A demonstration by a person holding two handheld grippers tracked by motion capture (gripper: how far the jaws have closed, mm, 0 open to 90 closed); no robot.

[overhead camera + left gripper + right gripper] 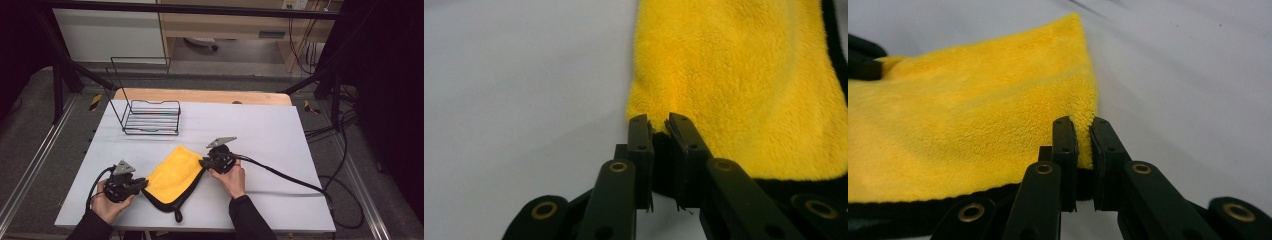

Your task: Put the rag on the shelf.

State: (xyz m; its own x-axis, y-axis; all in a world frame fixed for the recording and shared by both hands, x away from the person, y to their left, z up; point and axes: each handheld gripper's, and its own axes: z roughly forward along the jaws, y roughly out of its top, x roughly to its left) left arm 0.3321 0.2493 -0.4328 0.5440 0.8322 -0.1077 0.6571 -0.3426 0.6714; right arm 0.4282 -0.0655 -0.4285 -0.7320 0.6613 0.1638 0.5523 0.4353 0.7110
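Near the table's point(280, 125) front edge, the left tool point(142, 183) and right tool point(202, 162) each pinch an edge of the folded yellow cloth point(175, 175); lifting both evenly should keep it from sagging.

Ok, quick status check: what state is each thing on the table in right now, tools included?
Yellow cloth: folded, lying flat on the table, black underside showing along its near edge.
Left tool: shut on the cloth's edge.
Right tool: shut on the cloth's opposite edge.
Wire rack: upright at the far left of the table, nothing in it.
Table: white top, bare around the cloth.
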